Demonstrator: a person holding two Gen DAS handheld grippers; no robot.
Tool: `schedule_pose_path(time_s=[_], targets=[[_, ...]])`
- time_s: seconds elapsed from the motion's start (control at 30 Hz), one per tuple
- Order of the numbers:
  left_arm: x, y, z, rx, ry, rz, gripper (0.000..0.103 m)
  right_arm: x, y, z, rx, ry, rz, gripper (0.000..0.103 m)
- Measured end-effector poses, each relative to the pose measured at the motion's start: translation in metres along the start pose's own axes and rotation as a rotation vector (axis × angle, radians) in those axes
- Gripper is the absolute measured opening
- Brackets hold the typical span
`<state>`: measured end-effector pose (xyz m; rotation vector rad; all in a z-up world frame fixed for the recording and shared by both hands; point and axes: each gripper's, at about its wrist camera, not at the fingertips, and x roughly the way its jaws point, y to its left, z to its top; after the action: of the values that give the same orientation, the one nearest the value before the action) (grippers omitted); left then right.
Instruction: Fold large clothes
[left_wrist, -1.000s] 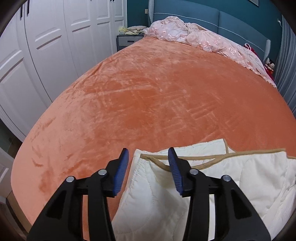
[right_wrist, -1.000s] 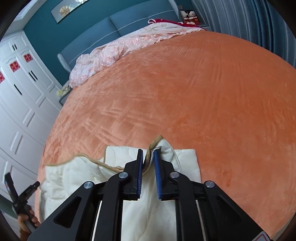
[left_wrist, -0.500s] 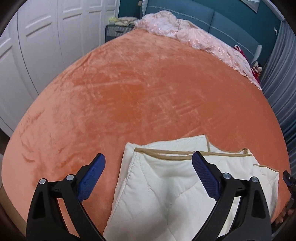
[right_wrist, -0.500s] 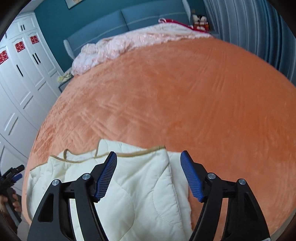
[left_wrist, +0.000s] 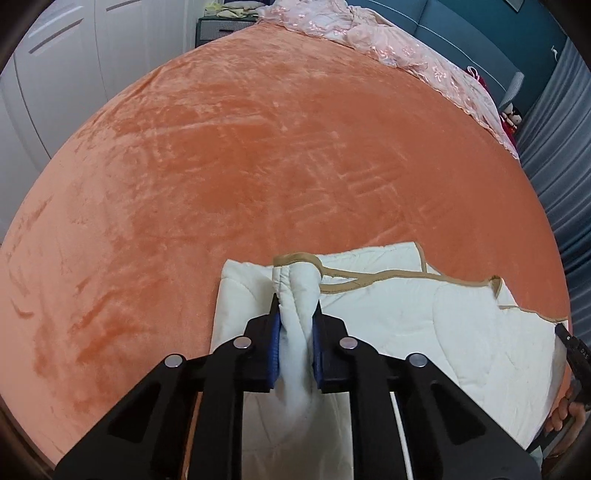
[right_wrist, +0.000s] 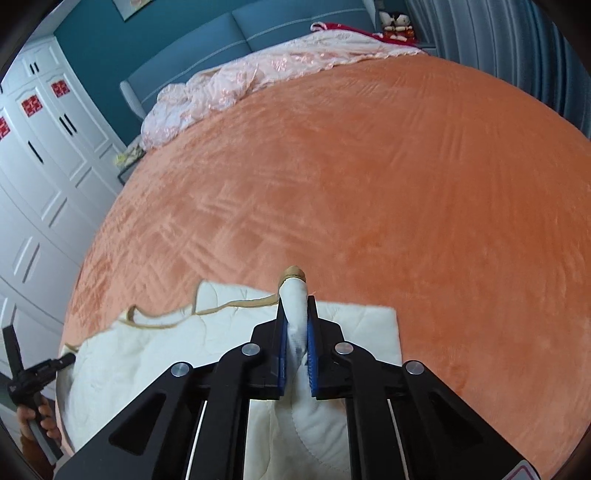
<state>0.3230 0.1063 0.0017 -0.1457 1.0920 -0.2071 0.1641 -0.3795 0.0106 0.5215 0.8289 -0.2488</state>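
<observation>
Here, from the left wrist, the left tool (left_wrist: 295, 317) is clamped on a bunched corner of the cream quilted garment (left_wrist: 424, 325), its blue pads (left_wrist: 275, 347) pressing the fabric from both sides. A tan-trimmed edge (left_wrist: 369, 275) sticks up past the tips. The garment lies folded at the near edge of the bed, on the orange blanket (left_wrist: 277, 155), which covers most of the bed. At the far end a pink crumpled cover (left_wrist: 388, 51) runs along the blue headboard (left_wrist: 480, 40). White wardrobe doors (left_wrist: 55, 74) stand to the left. At the right rim, part of the other tool and a hand are just visible.

From the right wrist, the right tool (right_wrist: 295, 325) is likewise pinched shut on a raised fold of the garment (right_wrist: 147, 354), tan trim (right_wrist: 293, 273) poking out beyond the blue pads (right_wrist: 282, 343). The cloth spreads left and toward the camera over the blanket (right_wrist: 369, 184). At the lower left, the left tool (right_wrist: 33, 373) shows in a hand. The wardrobe (right_wrist: 44, 147) carries red decorations.
</observation>
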Motion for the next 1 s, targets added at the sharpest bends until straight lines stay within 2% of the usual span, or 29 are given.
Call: schedule_pose_path(time_s=[0.2,0.37,0.47,0.63,0.8,1.0], targets=[[0.010,-0.006,0.021,-0.015,-0.035,0.047,0.010,0.012,0.000,0.017,0.011,-0.020,-0.046,0.008],[0.042,-0.013,0.019,0.012,-0.005,0.137,0.011,0.045,-0.007,0.008,0.011,0.035,-0.117,0.008],[0.056,-0.015,0.011,0.046,-0.013,0.179,0.013,0.061,-0.014,0.000,0.018,0.062,-0.130,0.008],[0.070,-0.015,0.000,0.090,-0.059,0.205,0.017,0.077,-0.019,-0.009,0.015,0.073,-0.138,0.009],[0.076,-0.018,-0.008,0.096,-0.119,0.229,0.020,0.087,-0.016,-0.020,-0.021,0.046,-0.163,0.010],[0.077,-0.016,-0.008,0.082,-0.136,0.222,0.021,0.089,-0.013,-0.022,-0.040,0.025,-0.185,0.012]])
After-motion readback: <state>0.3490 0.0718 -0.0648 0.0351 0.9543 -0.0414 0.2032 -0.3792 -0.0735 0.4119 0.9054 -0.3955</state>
